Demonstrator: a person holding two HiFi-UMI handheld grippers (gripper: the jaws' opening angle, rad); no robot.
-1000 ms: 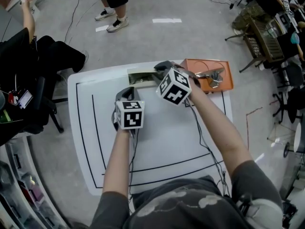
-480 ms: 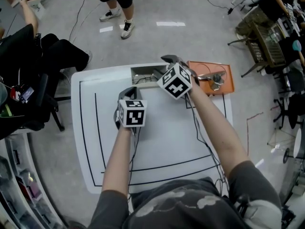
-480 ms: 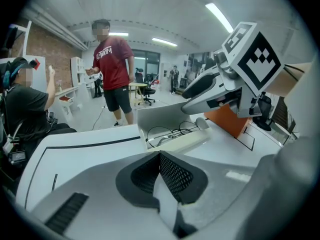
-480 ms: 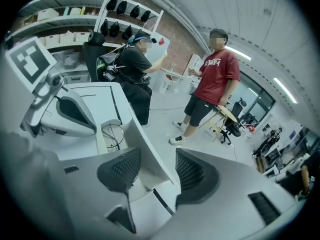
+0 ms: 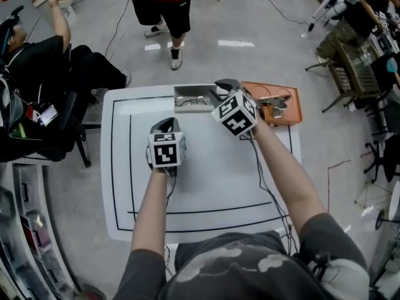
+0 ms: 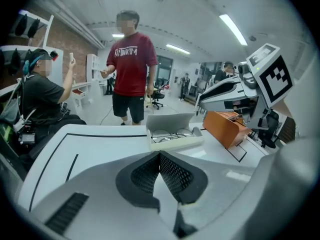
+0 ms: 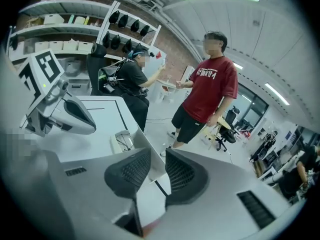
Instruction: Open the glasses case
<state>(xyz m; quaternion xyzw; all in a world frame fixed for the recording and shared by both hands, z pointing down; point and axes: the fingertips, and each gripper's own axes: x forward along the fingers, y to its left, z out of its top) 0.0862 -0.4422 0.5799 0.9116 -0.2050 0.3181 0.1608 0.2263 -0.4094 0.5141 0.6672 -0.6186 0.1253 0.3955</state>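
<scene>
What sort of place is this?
Likely a research lab or workshop: a white table marked with black lines, wall shelves of boxes, and wheeled office chairs.

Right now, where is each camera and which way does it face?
Head view: on the person's head, facing down at the table; forearms, left hand-held gripper and right hand-held gripper show.
Left gripper view: on the left one, facing the open case; shut jaws show.
Right gripper view: on the right one, facing a bystander; closing jaws show, case lid in their gap.
Shared: the case.
</scene>
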